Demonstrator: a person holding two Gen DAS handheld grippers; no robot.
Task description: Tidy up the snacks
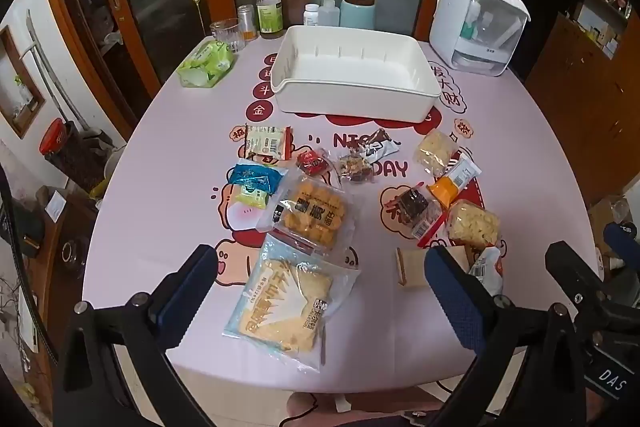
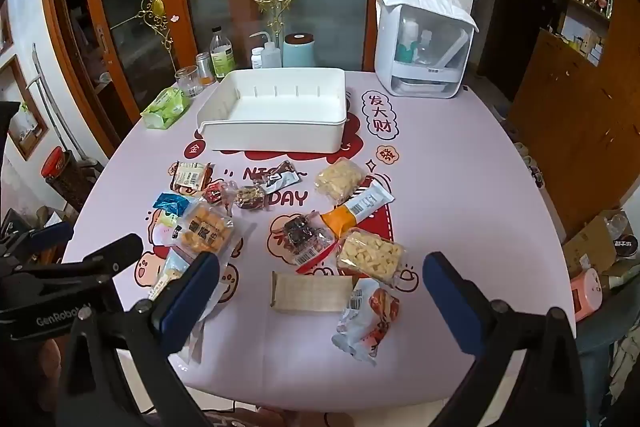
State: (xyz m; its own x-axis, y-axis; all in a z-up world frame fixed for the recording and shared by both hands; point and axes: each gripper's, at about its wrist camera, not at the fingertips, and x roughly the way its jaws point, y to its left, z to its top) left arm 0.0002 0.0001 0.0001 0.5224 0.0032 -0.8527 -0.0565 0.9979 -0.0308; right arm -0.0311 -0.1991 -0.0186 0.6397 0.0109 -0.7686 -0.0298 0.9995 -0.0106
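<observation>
— Two grippers to account for first. Found what?

— Found left gripper (image 1: 320, 259) spread to full width, clasping nothing, tilted down over large cracker bag (image 1: 288, 303) at near edge of table (image 1: 160, 187). Found right gripper (image 2: 322, 263) likewise released and empty, angled down above flat wafer box (image 2: 312, 293) and red-and-white pouch (image 2: 366, 319).

— Logged location of snacks?

— Logged all of them loose on table, none in white bin (image 1: 352, 103). Noted bin beyond the scatter, toward far edge, mouth up, bare inside. Judged it set there as receiving container, within a forward reach of either hand.

— Reason for wide jaws?

— Judged as readiness: widest setting suited to flat, broad packets such as cracker bag and orange puff bag (image 1: 312, 215) just behind it. Judged a split of work by side as well, left over left cluster, right over right cluster.

— Recorded hazards?

— Recorded slick film on most packets; expected slipping under a shallow pinch. Recorded orange puff bag touching or overlapping cracker bag; expected dragging of one by the other. Noted green wipes pack (image 1: 206, 63), bottles (image 1: 270, 11) and white dispenser (image 1: 476, 27) around bin; treated as outside the job.

— Progress?

— Assessed as not yet started.
</observation>
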